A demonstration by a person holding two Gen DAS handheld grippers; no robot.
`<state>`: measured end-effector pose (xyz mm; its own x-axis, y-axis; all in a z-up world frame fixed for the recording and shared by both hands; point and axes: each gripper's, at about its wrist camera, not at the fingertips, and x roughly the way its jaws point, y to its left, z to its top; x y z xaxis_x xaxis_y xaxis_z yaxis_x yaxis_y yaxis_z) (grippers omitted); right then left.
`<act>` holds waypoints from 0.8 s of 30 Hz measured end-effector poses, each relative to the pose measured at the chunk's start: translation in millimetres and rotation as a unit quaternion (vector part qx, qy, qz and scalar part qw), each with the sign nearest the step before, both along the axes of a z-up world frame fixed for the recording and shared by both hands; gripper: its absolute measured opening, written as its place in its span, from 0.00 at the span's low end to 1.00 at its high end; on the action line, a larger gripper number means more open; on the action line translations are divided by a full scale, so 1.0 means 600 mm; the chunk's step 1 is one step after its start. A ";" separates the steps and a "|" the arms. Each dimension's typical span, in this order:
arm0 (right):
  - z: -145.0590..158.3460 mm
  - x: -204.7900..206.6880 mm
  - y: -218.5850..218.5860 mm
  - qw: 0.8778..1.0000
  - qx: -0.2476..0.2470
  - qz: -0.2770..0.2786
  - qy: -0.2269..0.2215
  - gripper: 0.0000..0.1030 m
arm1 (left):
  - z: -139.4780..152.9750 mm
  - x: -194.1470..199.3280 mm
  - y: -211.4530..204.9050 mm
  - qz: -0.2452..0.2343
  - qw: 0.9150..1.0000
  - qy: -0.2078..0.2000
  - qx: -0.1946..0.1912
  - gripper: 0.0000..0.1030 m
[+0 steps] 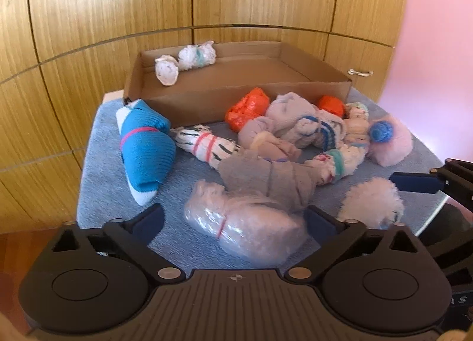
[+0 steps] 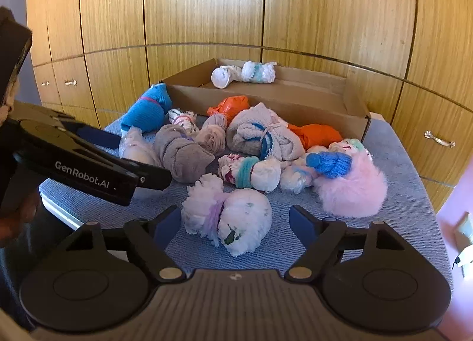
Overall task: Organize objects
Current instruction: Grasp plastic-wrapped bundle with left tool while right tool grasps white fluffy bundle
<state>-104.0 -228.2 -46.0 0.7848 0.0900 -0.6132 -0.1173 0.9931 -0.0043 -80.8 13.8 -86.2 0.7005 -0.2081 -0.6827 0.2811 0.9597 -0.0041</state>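
Several rolled sock bundles lie on a blue towel [image 1: 100, 163]. My left gripper [image 1: 235, 216] is open around a pale pink bundle tied with a red band [image 1: 245, 228]. Its right pad is at the bundle's side and its left pad stands clear. My right gripper [image 2: 235, 219] is open around a fluffy white and lilac bundle [image 2: 227, 219], with small gaps on both sides. A shallow cardboard box [image 1: 207, 101] at the back holds two white bundles [image 1: 167, 70] [image 1: 196, 55]. A blue bundle [image 1: 145, 145] lies at the left by the box.
Orange [image 2: 227, 107], grey [image 2: 183, 151] and fluffy pink [image 2: 351, 190] bundles crowd the towel's middle. The left gripper's black body [image 2: 88, 169] reaches in from the left edge. Wooden wardrobe doors [image 2: 207, 1] stand close behind the box. The towel's edges drop off left and right.
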 end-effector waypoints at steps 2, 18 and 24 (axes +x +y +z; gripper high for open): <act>-0.002 0.002 0.000 1.000 0.002 -0.001 0.000 0.75 | -0.002 0.004 0.000 -0.005 1.000 0.002 -0.002 0.99; -0.004 0.000 -0.013 1.000 0.018 0.005 0.000 0.56 | 0.005 0.006 0.004 -0.019 1.000 0.019 -0.014 0.73; 0.031 -0.010 -0.053 1.000 0.016 -0.007 -0.017 0.56 | 0.053 0.003 0.018 -0.005 1.000 0.006 -0.012 0.72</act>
<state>-109.8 -260.2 -27.5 0.8060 0.0983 -0.5836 -0.1037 0.9943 0.0242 -79.3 24.3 -54.4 0.6904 -0.2318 -0.6853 0.2901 0.9565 -0.0312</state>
